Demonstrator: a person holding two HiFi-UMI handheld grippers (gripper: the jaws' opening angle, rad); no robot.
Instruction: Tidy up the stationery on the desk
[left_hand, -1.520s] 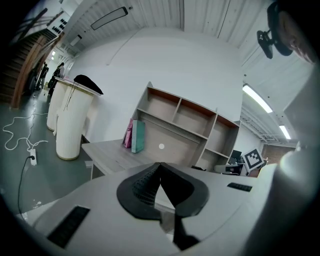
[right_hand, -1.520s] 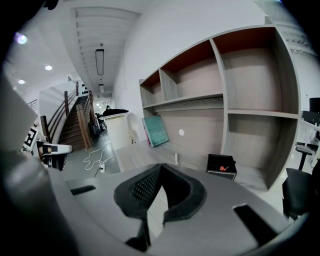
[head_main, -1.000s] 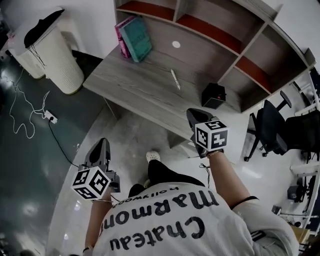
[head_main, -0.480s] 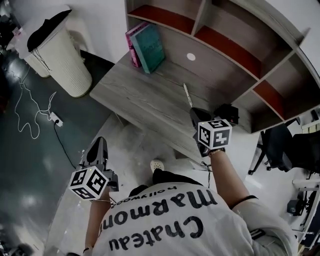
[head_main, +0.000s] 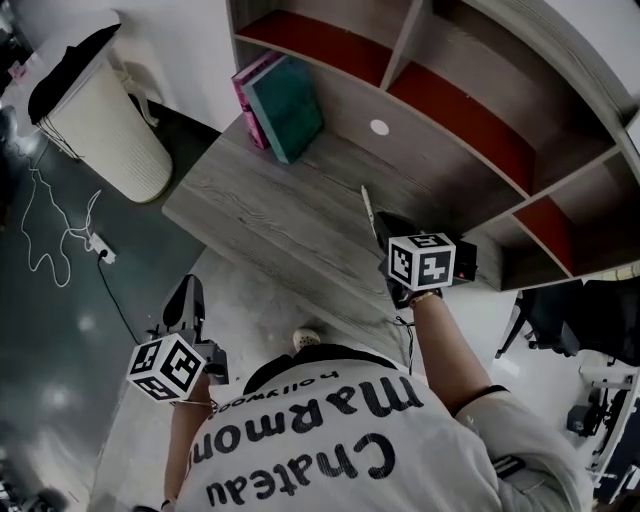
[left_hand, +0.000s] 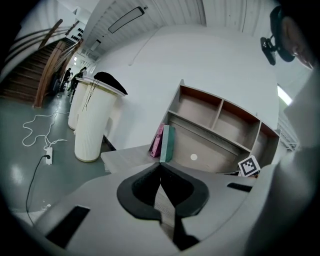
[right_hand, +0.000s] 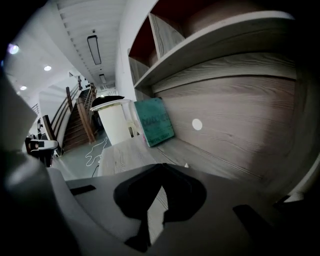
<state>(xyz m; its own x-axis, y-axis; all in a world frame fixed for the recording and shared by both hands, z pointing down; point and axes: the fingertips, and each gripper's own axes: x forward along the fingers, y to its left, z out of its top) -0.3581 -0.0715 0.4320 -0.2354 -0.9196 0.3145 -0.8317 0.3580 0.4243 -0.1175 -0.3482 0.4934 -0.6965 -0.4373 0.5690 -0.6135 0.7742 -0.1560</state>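
Left gripper: jaws together, empty, off desk front edge.
Right gripper: jaws together, empty, apparently just over pen.

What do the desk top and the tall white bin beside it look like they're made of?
Desk top: grey wood-grain board, probably laminate, with a matte finish; streaky grain lines run along it.
Tall white bin: likely plastic, possibly woven, also matte; fine ribbing covers its wall and something dark drapes over its rim.
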